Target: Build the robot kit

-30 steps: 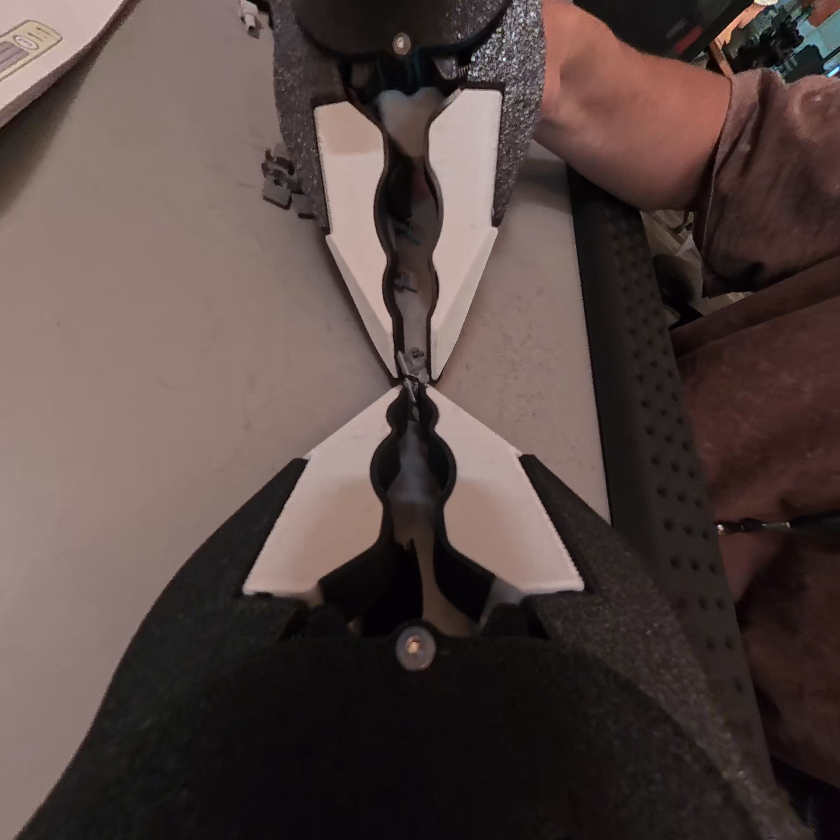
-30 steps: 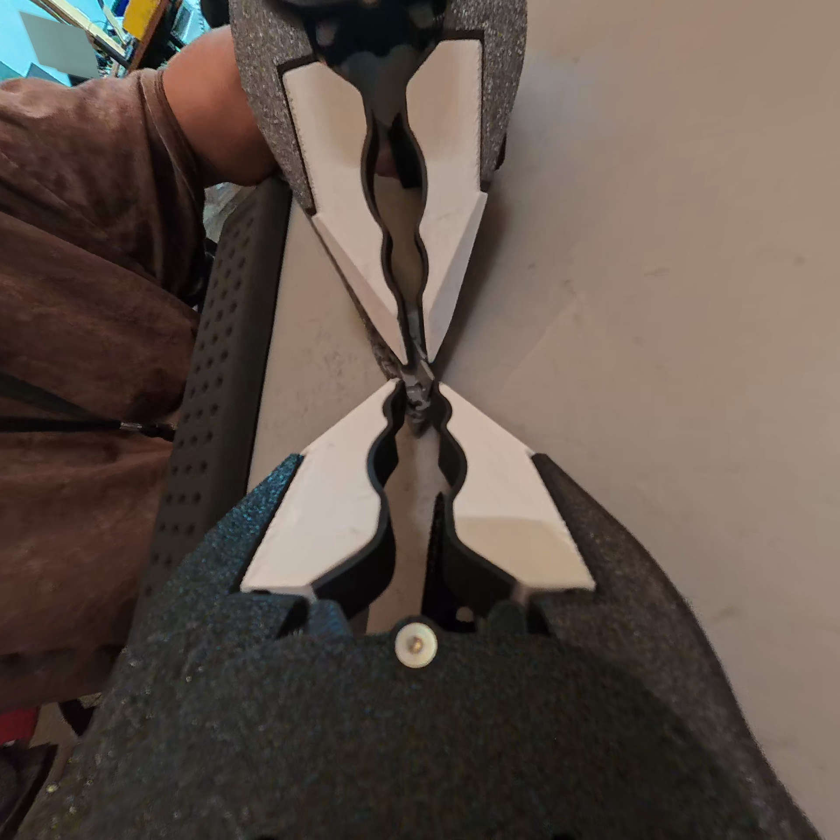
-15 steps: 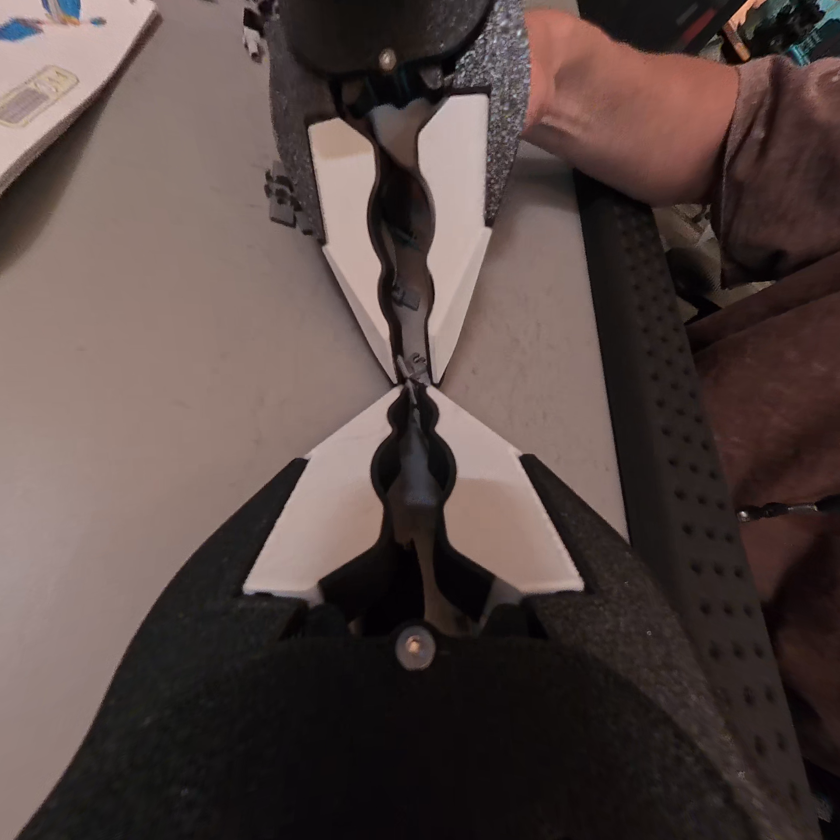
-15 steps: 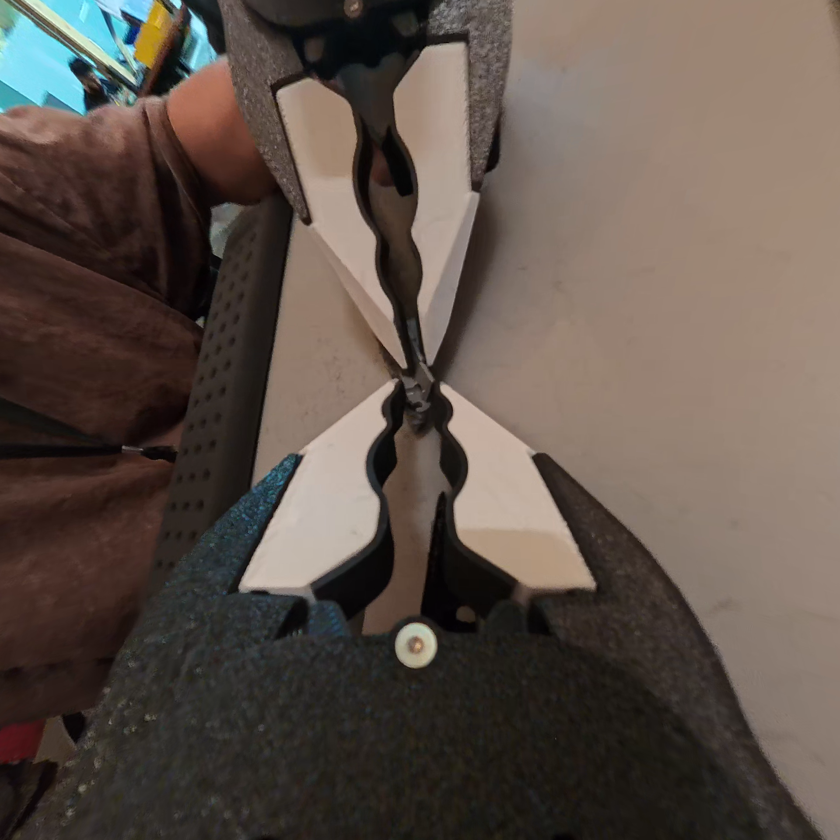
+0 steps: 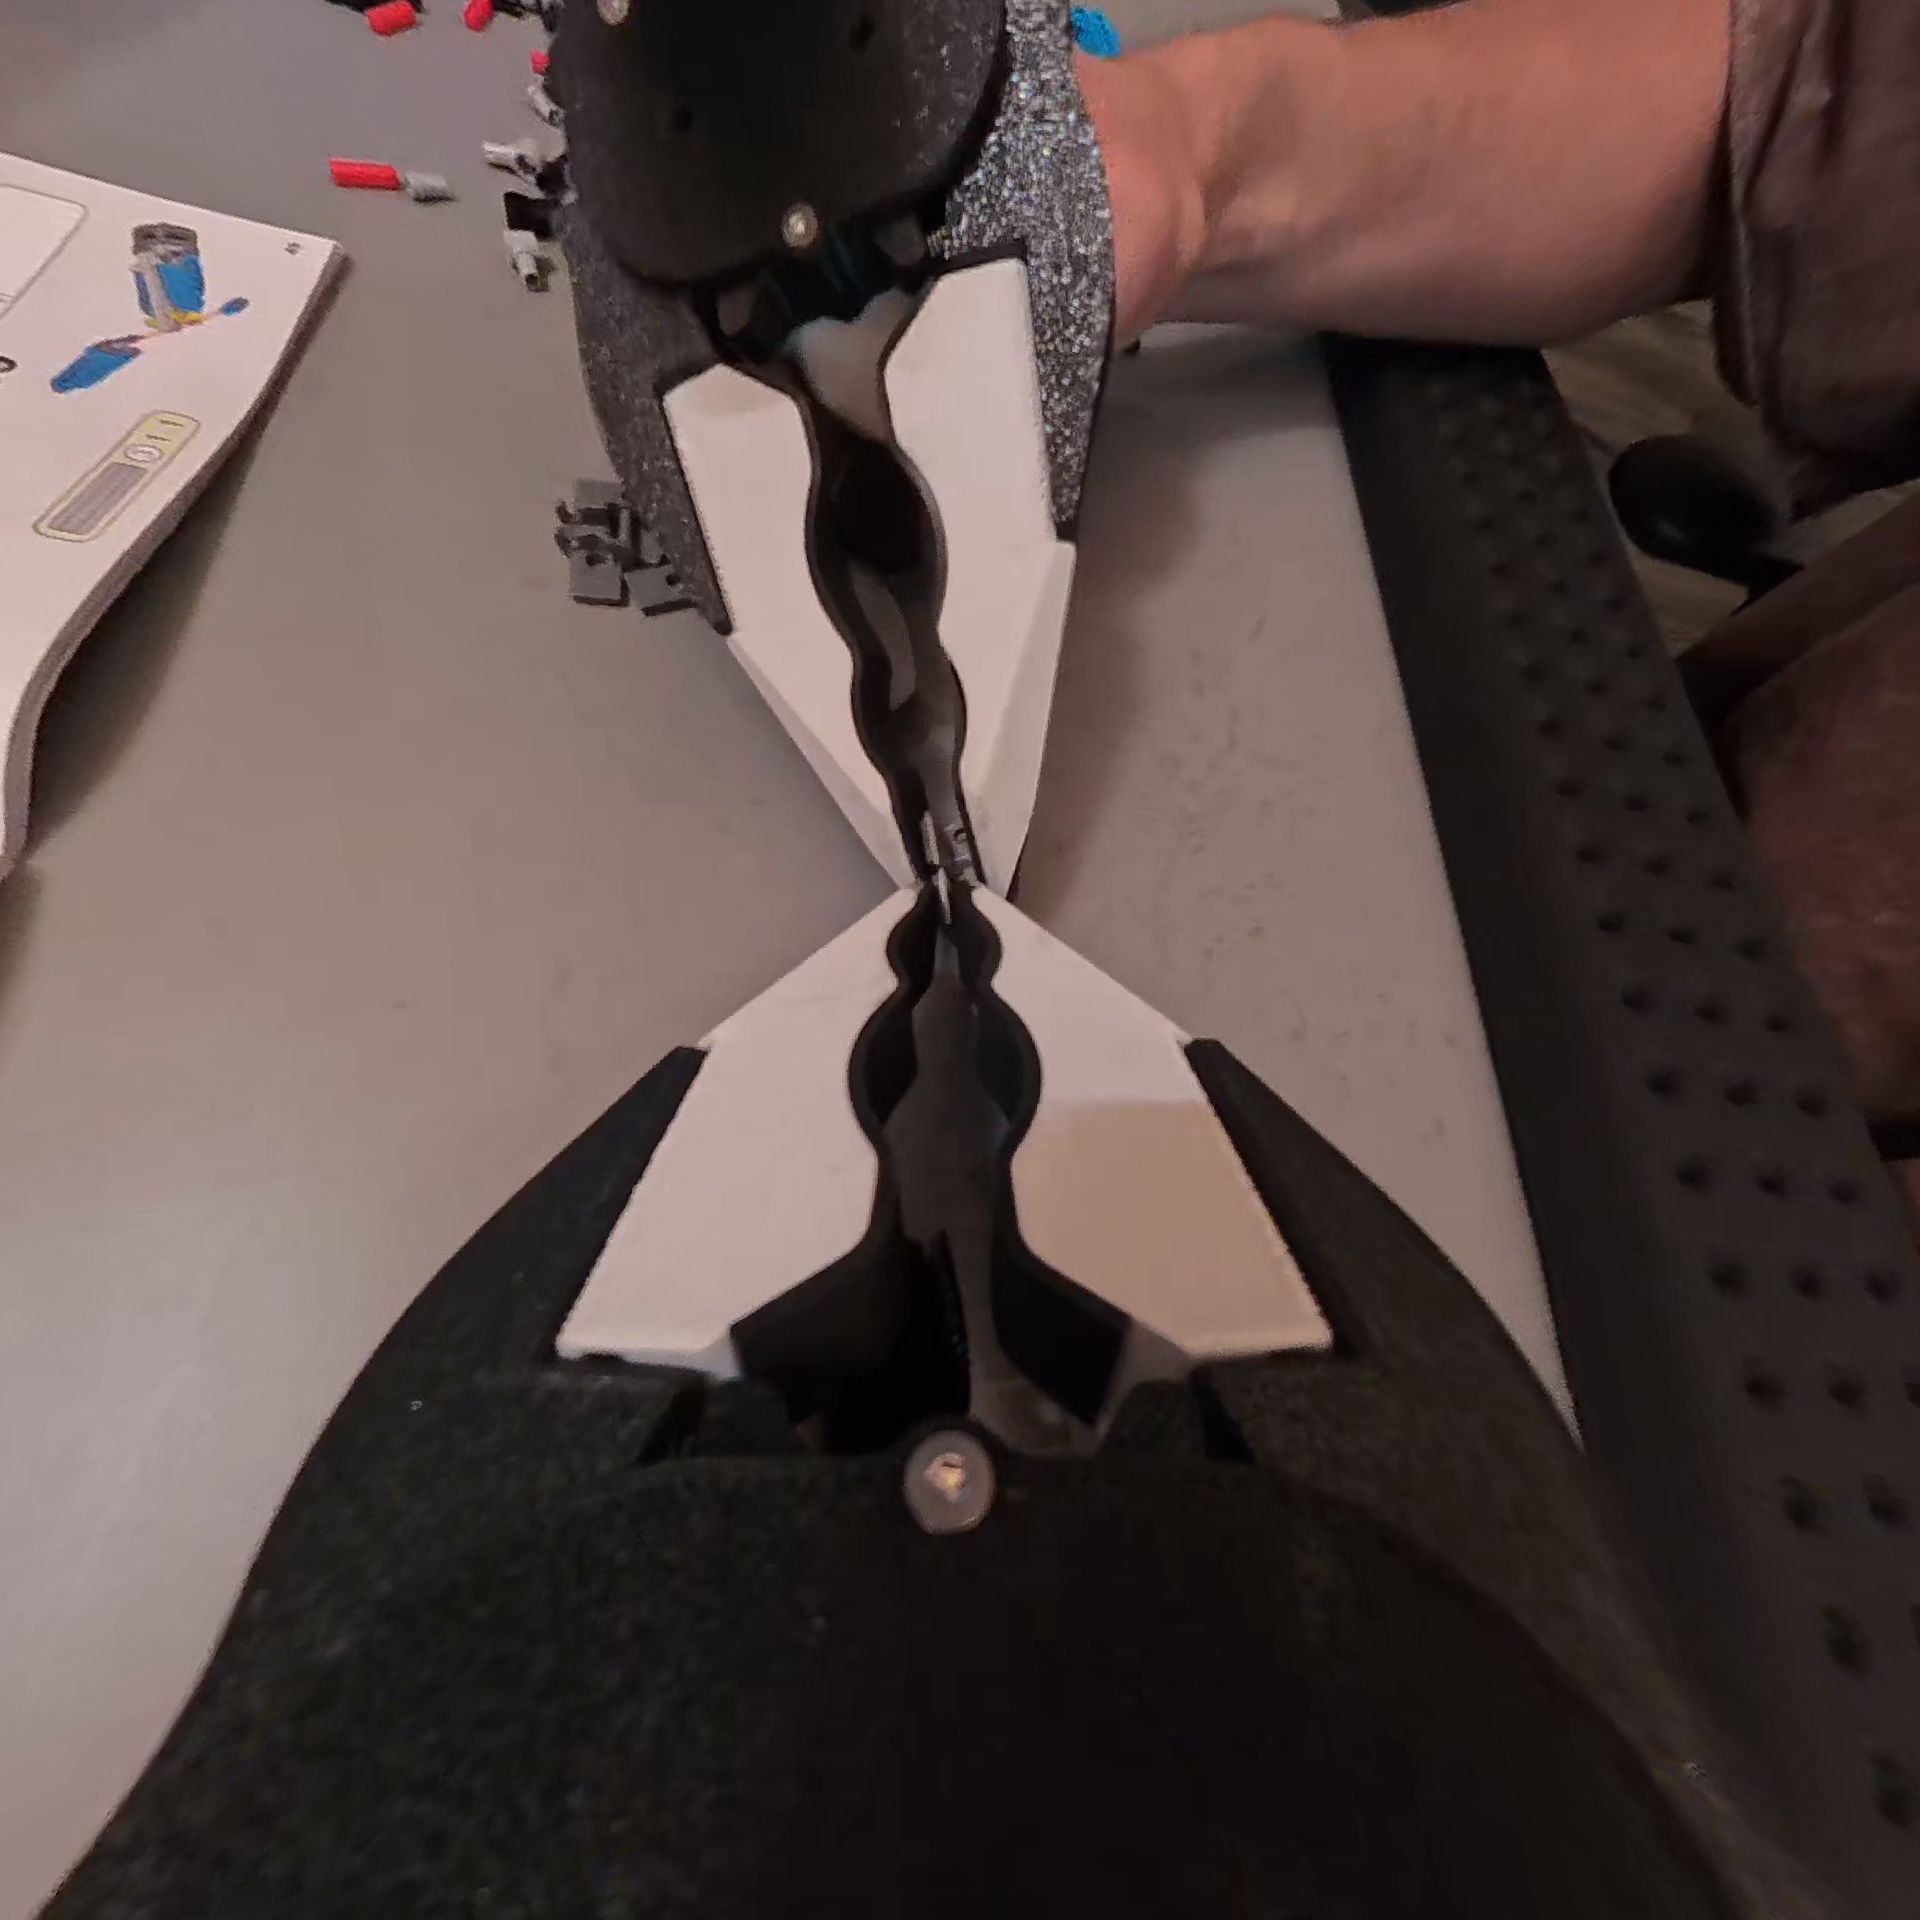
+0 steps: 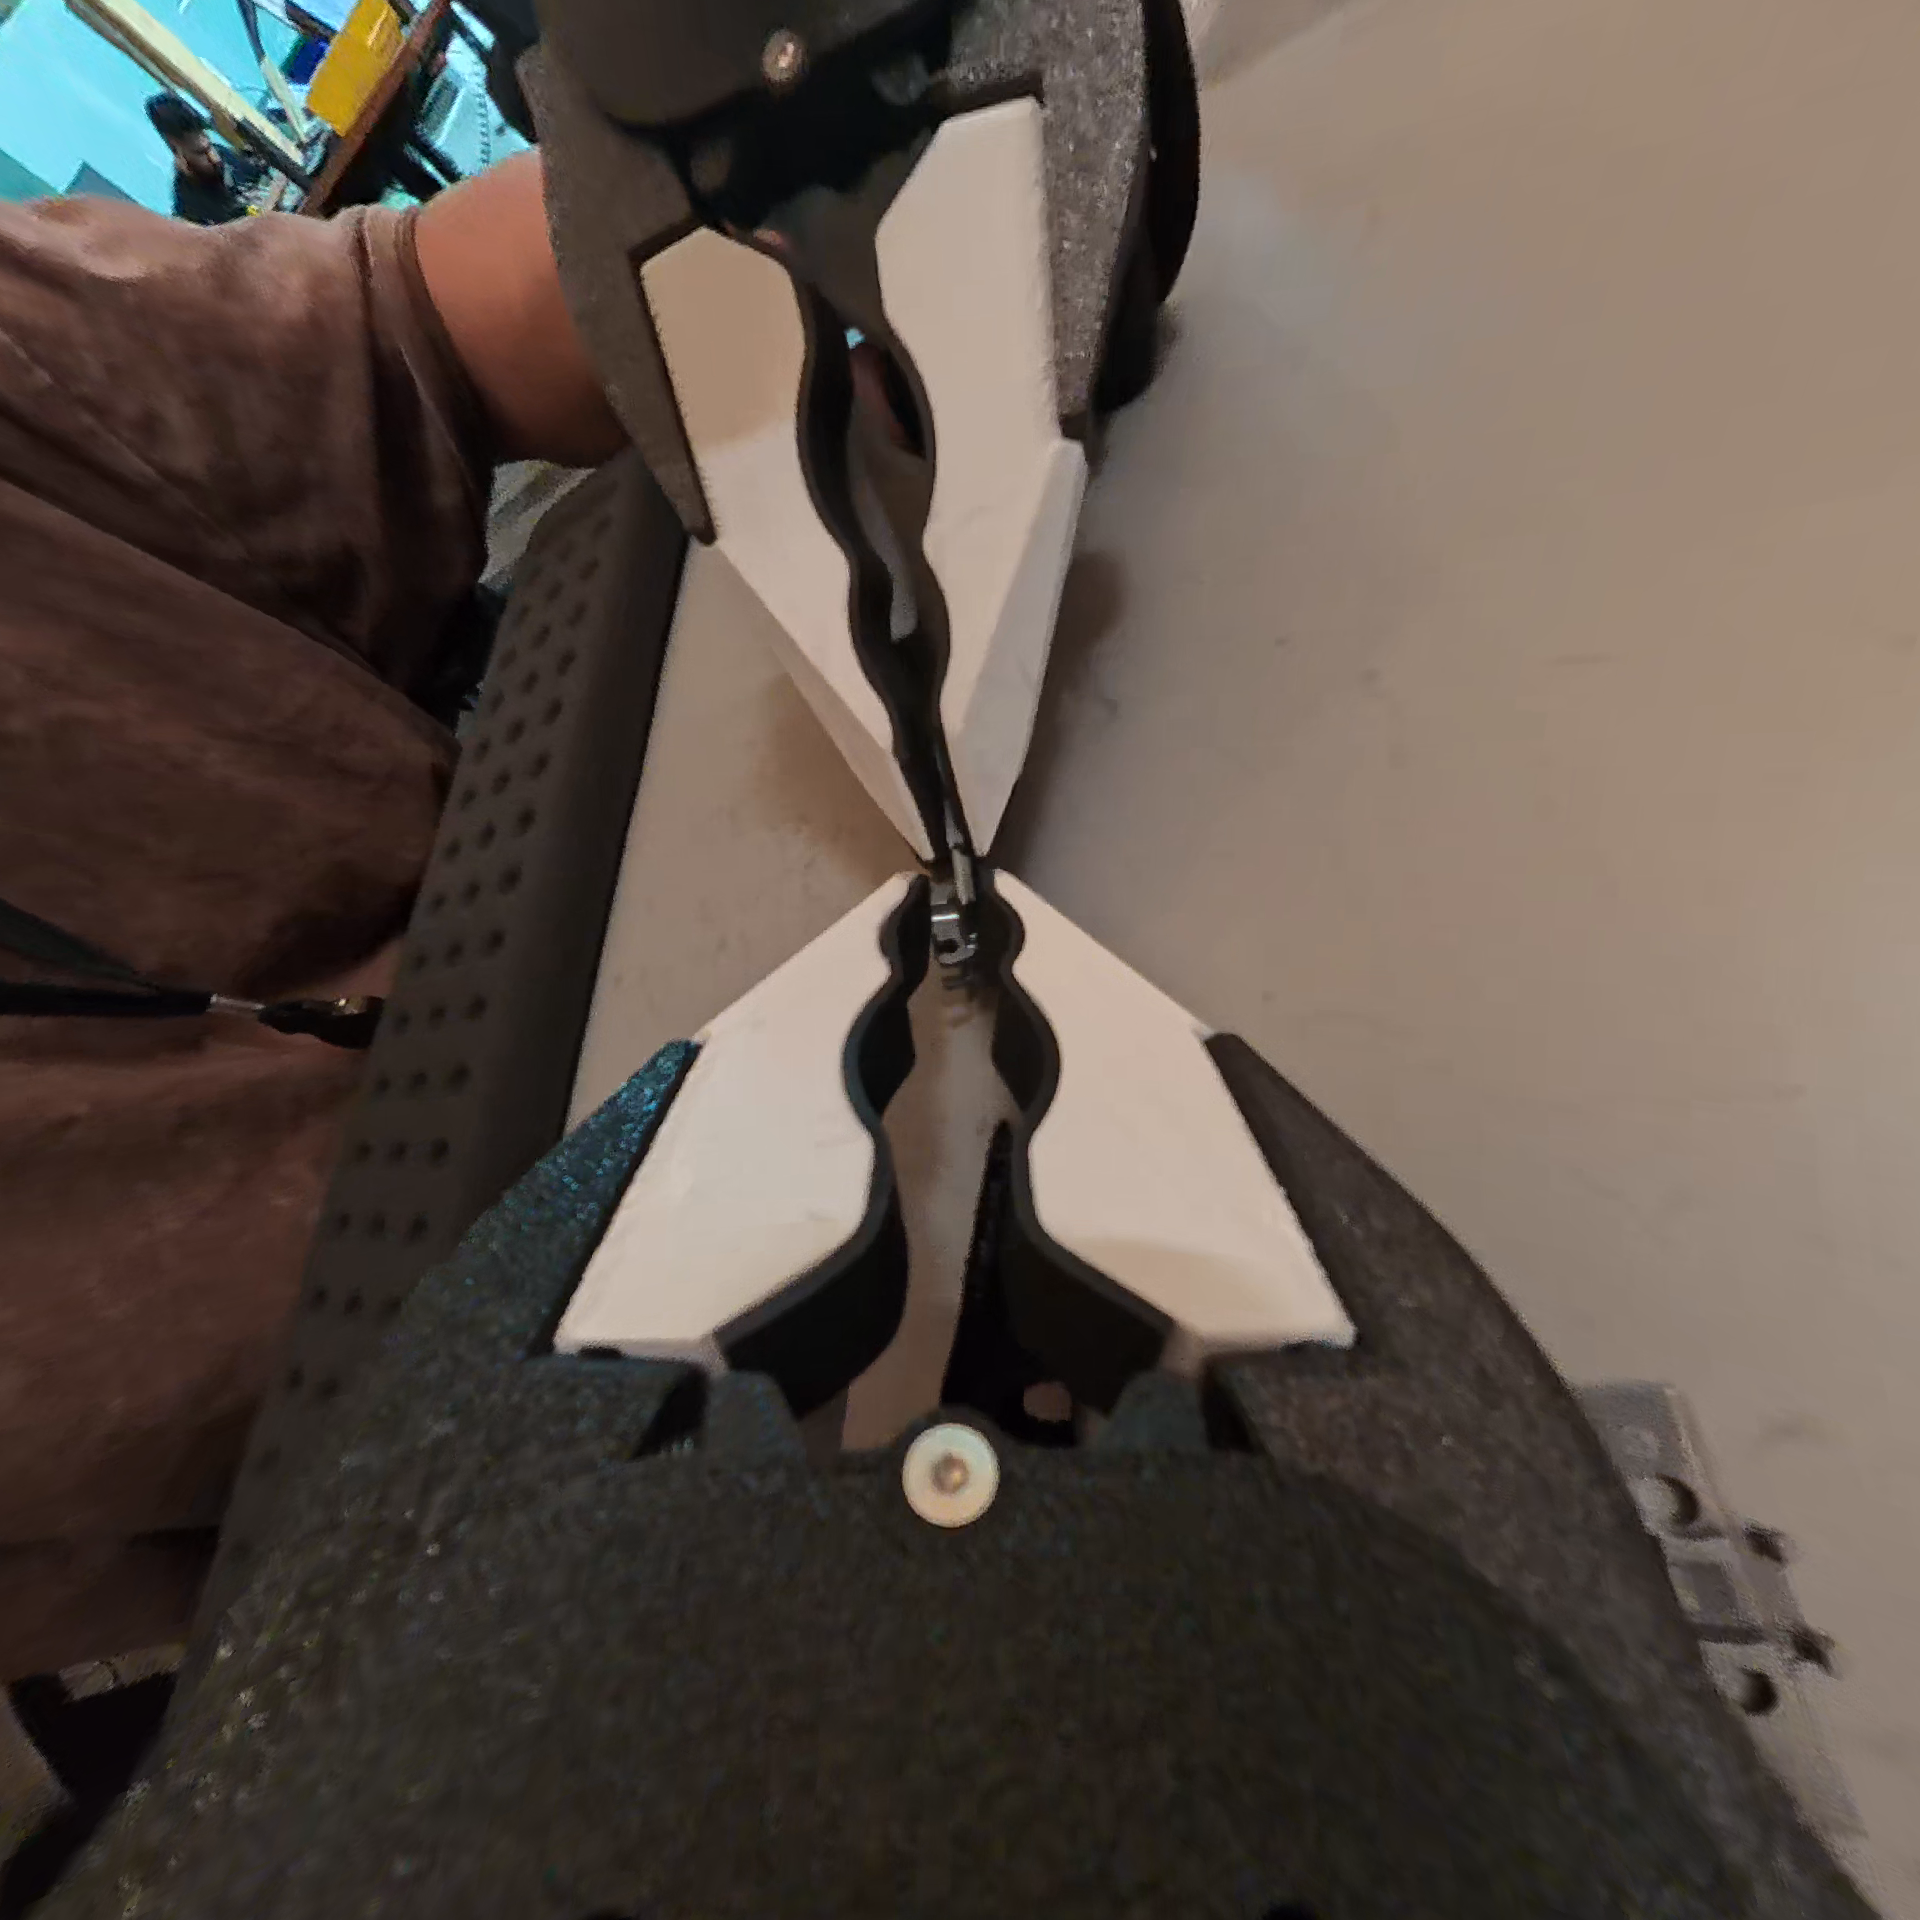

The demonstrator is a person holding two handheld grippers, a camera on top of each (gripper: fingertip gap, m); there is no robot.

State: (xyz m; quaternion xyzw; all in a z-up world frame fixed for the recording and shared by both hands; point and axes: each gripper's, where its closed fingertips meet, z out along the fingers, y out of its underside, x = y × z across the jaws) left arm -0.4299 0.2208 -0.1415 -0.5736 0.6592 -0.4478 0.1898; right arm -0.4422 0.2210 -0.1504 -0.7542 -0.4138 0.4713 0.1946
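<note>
A pale grey counter fills most of both views, with a black perforated strip running along its near edge and a person in a brown sleeve seated beyond that edge.

The 2 grippers meet tip to tip above the counter. The left gripper, white fingers in black foam, is closed down to a narrow slit at its tips. The right gripper faces it, also nearly closed. Between the 2 sets of tips sits a small dark grey plastic piece, pinched by the right gripper's tips; the left gripper's tips touch or pinch its far end, though which cannot be told for certain.

The piece appears light, rigid and smooth, so it would likely slip or twist if held only at its very end; a hold across its flat sides looks safest.

Beyond the grippers' meeting point, further grey plastic pieces lie on the counter, with small red pieces farther off. To the left of that point lies an open instruction booklet with blue drawings. Another grey studded part lies beside the right gripper's body.
</note>
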